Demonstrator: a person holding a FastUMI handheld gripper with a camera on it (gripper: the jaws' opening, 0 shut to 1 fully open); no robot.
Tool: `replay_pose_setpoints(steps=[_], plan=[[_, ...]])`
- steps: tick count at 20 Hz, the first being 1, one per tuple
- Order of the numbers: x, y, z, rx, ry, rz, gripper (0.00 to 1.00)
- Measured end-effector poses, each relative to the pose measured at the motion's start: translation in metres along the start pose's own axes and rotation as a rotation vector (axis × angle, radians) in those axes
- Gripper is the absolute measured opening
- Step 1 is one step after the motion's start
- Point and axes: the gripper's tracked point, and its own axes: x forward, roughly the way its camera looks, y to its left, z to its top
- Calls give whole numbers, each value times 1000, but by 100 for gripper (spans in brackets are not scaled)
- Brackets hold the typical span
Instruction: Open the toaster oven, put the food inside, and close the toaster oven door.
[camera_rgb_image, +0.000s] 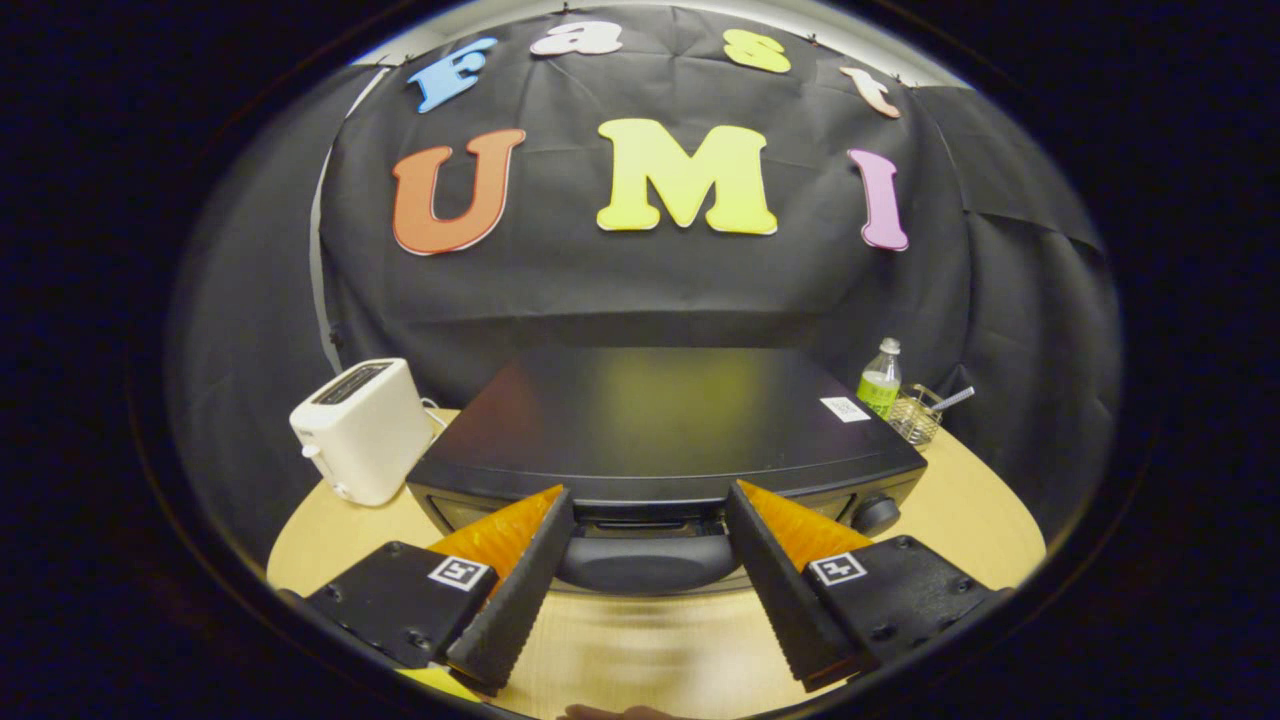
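Black and shut, the toaster oven sits on the wooden surface at twelve o'clock, its door handle between the spread, empty fingers of the claw, which should probably close squarely on it before pulling down.

A staged recording booth rather than a real kitchen: black cloth wall fills the upper frame behind a light wooden table bearing a toaster oven, white toaster and bottle.
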Motion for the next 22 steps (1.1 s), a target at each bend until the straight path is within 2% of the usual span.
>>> replay_pose_setpoints(steps=[3,10,16,22], plan=[[-12,1,-4,-32,16,-4,100],[-45,0,-29,8,46,47,100],[-70,-2,-71,41,74,12,100],[-85,-1,-117,15,83,3,100]])
